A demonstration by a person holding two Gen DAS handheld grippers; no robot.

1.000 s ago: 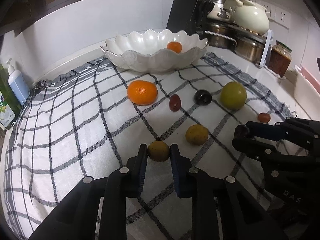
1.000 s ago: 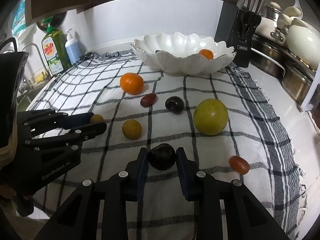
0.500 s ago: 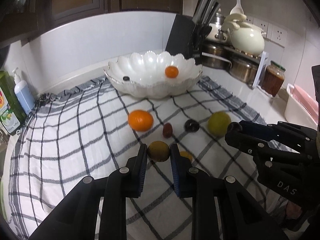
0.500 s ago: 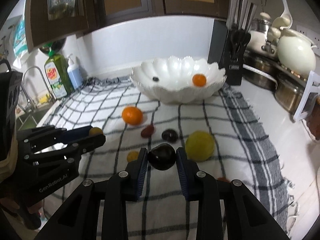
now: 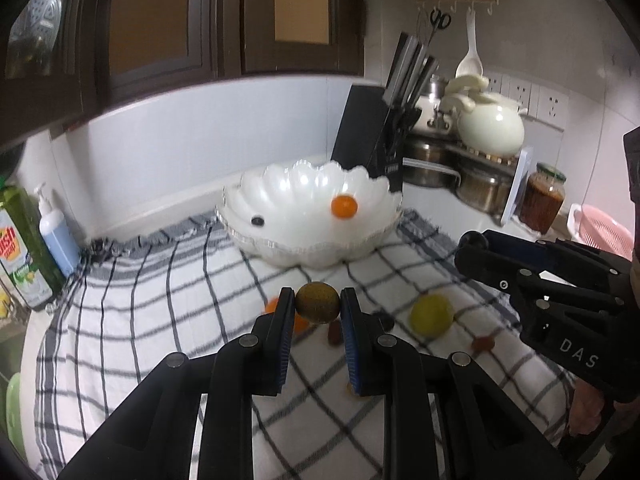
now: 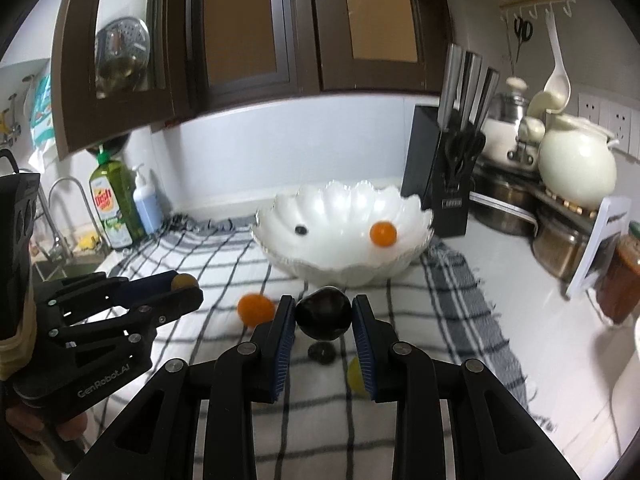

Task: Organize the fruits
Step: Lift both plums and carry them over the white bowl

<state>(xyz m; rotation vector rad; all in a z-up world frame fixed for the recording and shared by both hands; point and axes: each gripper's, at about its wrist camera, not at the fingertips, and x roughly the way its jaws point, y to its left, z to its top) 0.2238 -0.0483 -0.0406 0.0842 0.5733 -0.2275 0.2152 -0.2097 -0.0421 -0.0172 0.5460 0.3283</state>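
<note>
My left gripper [image 5: 318, 308] is shut on a small brownish-yellow fruit [image 5: 318, 303] and holds it high above the checked cloth [image 5: 160, 300]. My right gripper [image 6: 323, 314] is shut on a dark plum [image 6: 324, 312], also lifted. Ahead stands the white scalloped bowl [image 5: 280, 200] [image 6: 320, 208] with a small orange fruit [image 5: 344, 206] and a tiny dark fruit [image 5: 258, 222] inside. On the cloth below lie a yellow-green fruit [image 5: 432, 314], an orange [image 6: 256, 309], a dark plum [image 6: 321, 353] and a small red fruit [image 5: 482, 343]. The right gripper shows at the right of the left wrist view [image 5: 466, 242].
A black knife block [image 5: 372, 136] stands behind the bowl. Pots and a cream teapot [image 5: 490, 130] sit at the back right, with a jar [image 5: 542, 198] and a pink basket [image 5: 600, 230]. Soap bottles [image 6: 116, 204] and a sink tap [image 6: 68, 192] are at the left.
Both grippers have risen well above the cloth with their fruits and now face the bowl; the fruits on the cloth have dropped lower in view.
</note>
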